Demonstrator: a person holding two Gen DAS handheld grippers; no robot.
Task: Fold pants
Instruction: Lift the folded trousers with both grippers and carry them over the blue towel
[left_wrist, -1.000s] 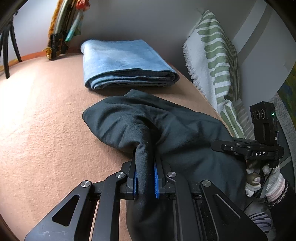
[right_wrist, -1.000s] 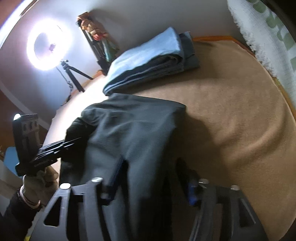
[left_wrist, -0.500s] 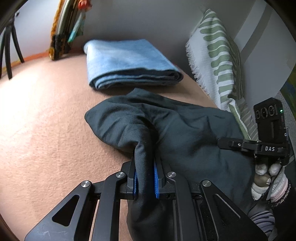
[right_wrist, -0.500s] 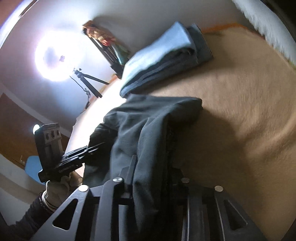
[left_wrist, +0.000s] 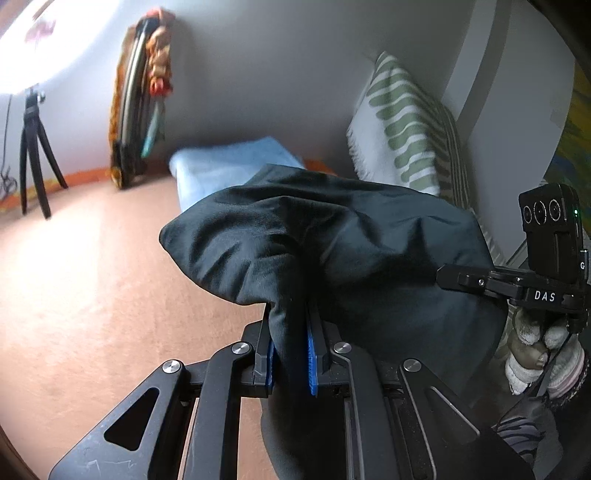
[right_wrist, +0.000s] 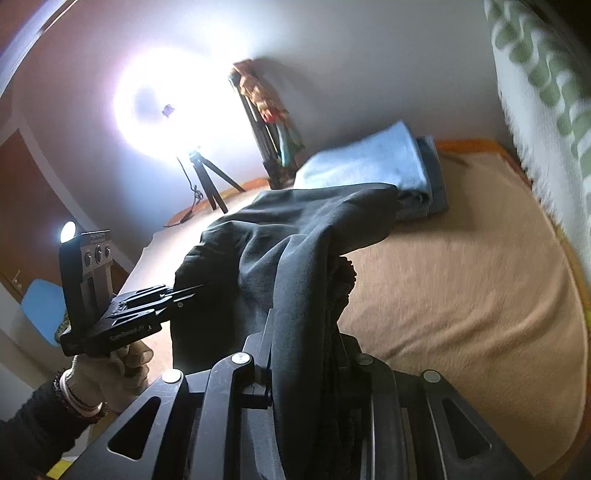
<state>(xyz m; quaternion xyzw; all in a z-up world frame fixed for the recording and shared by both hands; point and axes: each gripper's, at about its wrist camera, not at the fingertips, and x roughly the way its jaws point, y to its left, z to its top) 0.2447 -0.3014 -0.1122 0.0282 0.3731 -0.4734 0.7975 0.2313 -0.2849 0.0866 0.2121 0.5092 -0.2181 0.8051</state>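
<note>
Pants: dark, soft fabric pants (left_wrist: 332, 251), bunched and lifted off the tan blanket-covered bed (right_wrist: 461, 295), hanging between both tongs; far part seems to trail toward the bed's back edge.
Left tongs: left tongs (left_wrist: 290, 354) closed on a thick fold of the pants, blue pads pressed tight against the cloth on both sides.
Right tongs: right tongs (right_wrist: 306, 354) clamped on a gathered edge of the pants, perhaps the waistband; cloth fills the gap completely and drapes over the fingers.
Other items: folded light blue towel (left_wrist: 225, 162) near the back edge of the bed, over a darker folded piece; green-and-white patterned pillow (left_wrist: 402, 129) along the right edge; black tripod with ring light (right_wrist: 207, 177) beyond the bed.
Handling: light, limp, likely a little slippery; sags and wrinkles wherever unsupported; no risk of breakage.
Where to hold: best at seamed edges or waistband corners, both grips well apart, to keep the cloth taut and flat.
Stage: probably carrying or lifting for a fold; laying down and smoothing not yet done.
</note>
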